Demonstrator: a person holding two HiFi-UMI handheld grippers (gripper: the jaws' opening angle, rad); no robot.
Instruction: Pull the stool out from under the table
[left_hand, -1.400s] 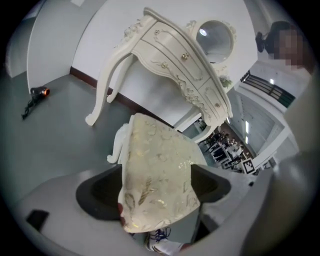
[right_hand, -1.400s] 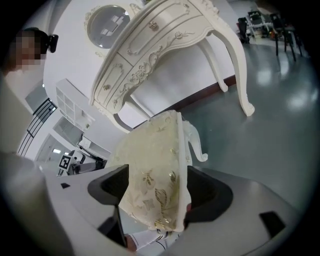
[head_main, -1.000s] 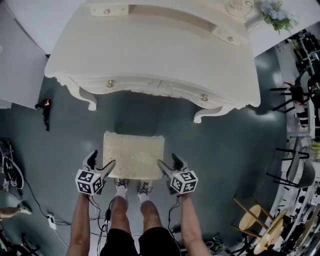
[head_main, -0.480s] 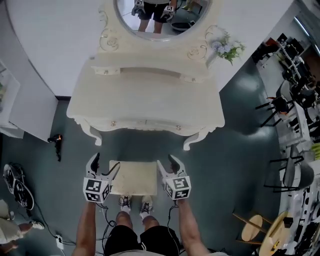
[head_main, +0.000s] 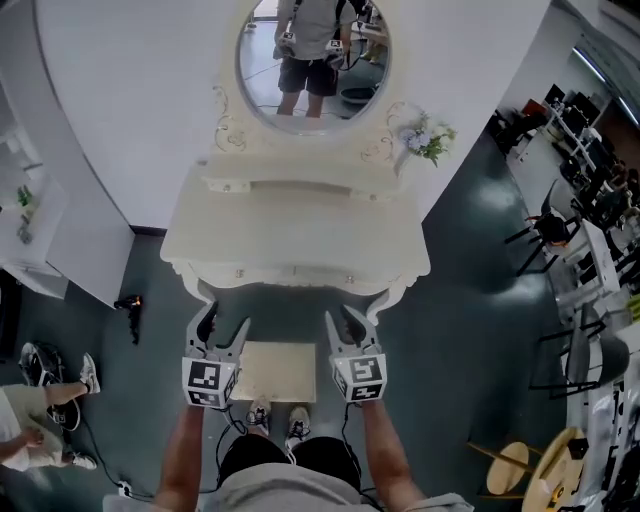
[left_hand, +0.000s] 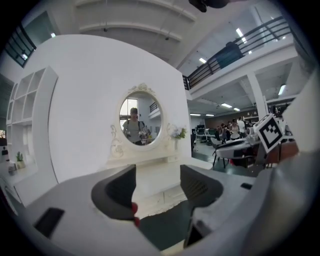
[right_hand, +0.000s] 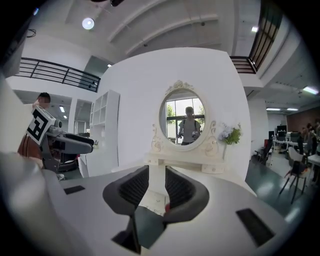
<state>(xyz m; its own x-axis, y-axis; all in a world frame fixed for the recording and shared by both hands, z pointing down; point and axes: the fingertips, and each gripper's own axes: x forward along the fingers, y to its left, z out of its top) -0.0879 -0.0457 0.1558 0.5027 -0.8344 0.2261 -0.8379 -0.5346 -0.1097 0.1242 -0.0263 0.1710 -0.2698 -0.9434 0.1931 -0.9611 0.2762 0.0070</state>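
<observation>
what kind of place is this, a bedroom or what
Probably a staged furniture set inside a big open workshop or lab, not a home. The dressing table and oval mirror back onto a freestanding curved white wall, with a railed mezzanine and chairs beyond.

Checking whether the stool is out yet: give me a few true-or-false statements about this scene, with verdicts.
1. The stool stands on the floor, clear of the table. True.
2. Both grippers clamp the stool. False: the left gripper and right gripper hold nothing; their jaws have just been closing with nothing between them.
3. The flowers stand left of the mirror. False: they stand to its right in the head view.
4. The mirror shows a person's reflection. True.
</observation>
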